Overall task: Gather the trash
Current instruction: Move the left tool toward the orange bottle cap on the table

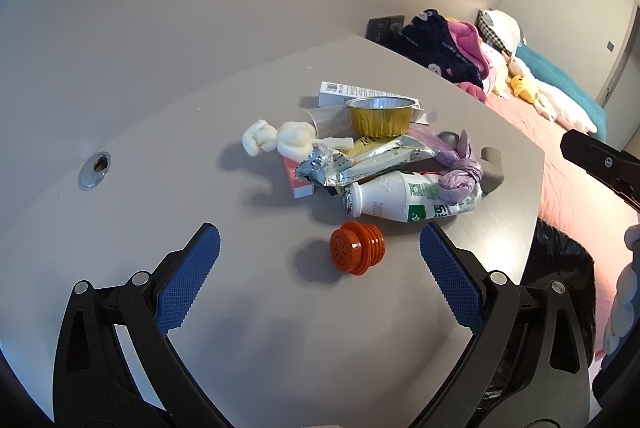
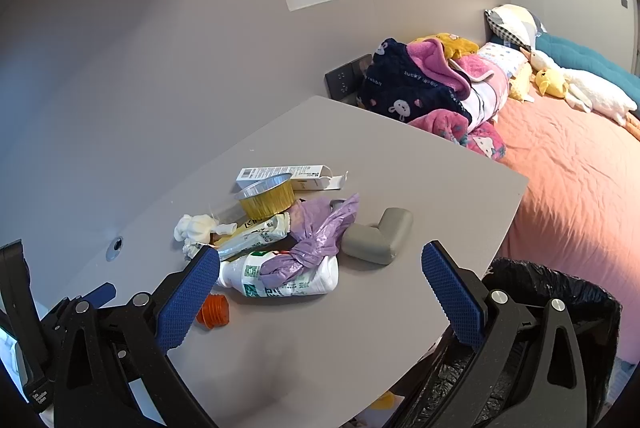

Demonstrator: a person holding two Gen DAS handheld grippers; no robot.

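We hold both grippers spread wide and empty above the counter (image 1: 160,155), since nothing is picked yet. The left gripper (image 1: 320,248) frames the orange cap (image 1: 357,247), which lies apart from the heap and so seems the easiest first pick. The right gripper (image 2: 320,268) faces the white bottle (image 2: 280,278) under a knotted purple bag (image 2: 316,232). The black-lined bin (image 2: 560,308) waits just beside the counter's edge, handy for drops.

I see a matt grey table (image 1: 200,155); shiny foil cup (image 1: 380,115), ribbed sides; glossy white plastic bottle (image 1: 400,197); crinkled purple plastic bag (image 2: 316,232); my pads (image 1: 190,280) blue, rough-textured rubber.
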